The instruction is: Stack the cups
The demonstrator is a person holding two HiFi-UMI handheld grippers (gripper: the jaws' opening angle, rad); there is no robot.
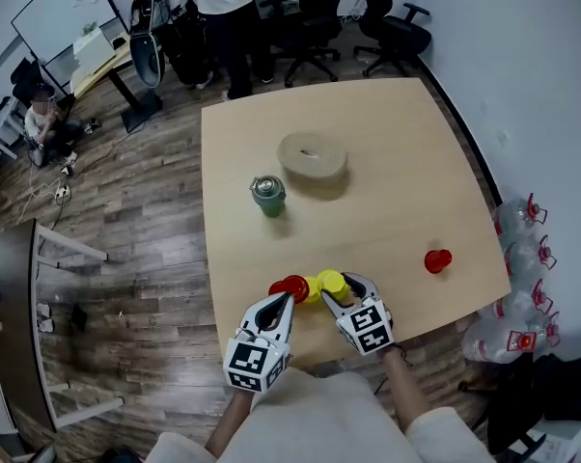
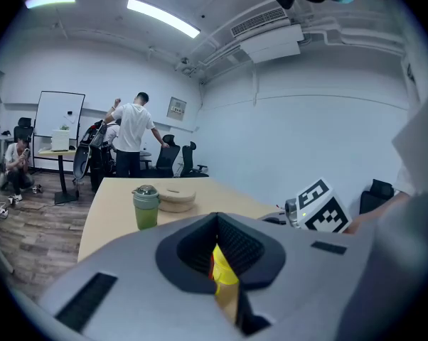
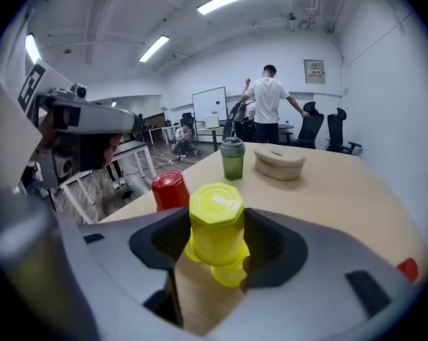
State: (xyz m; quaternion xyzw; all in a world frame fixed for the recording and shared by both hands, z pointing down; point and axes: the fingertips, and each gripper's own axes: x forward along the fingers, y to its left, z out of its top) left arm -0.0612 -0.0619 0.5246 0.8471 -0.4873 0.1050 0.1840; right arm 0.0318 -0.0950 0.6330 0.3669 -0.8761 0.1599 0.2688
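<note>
1. Right claw (image 3: 215, 246): pads pressed on both sides of a yellow cup (image 3: 215, 222), which is held base up with its long axis vertical, low centre of the right gripper view.
2. A lower yellow cup (image 3: 229, 274) shows directly under the held one. I cannot tell whether the two are nested or just apart, because the held cup's rim covers the join.
3. Key relation: a red cup (image 3: 170, 189) stands base up on the desk (image 1: 387, 143), just beside the held cup on its left in the right gripper view. In the head view it sits at the tip of the left claw (image 1: 283, 304).
4. Left claw: jaws drawn to a narrow slit. Yellow and a sliver of red show through the slit, and they look to lie beyond the pads rather than clamped between them (a judgement).
5. A far red cup (image 1: 437, 259) sits at the right edge of the desk, well apart from the group. The right claw is the nearer one.
6. Hard to make out: the red cup's rim is cut off behind the right jaw, and the left gripper view shows almost nothing of the cups.
</note>
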